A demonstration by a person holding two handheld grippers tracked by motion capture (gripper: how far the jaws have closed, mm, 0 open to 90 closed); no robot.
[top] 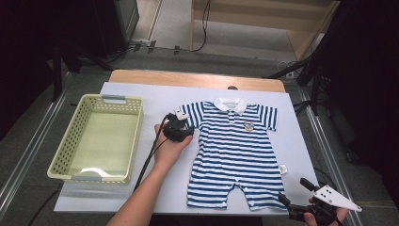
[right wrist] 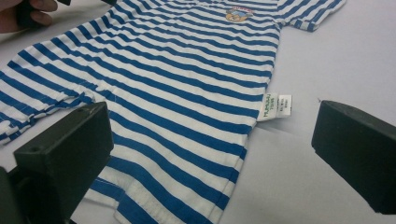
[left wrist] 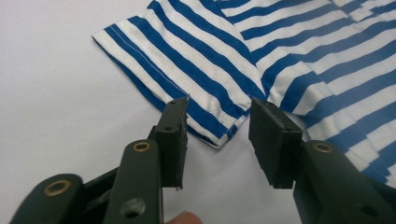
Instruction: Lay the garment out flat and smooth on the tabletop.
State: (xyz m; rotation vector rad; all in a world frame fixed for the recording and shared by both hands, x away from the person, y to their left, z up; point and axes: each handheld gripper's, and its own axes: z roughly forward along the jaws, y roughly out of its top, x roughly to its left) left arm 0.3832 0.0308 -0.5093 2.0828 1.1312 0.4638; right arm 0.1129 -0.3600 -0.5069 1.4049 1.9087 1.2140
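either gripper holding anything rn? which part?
Nothing held. Left gripper fingers straddle the romper's sleeve corner without pinching; right gripper is wide open.

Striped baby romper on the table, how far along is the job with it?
Done: the striped romper lies spread flat on the white table. In hand: the left hand-held gripper has its open jaws around the corner of the sleeve, not yet pinching; the right hand-held gripper waits wide open by the leg hem. Left: probably folding it, then the basket.
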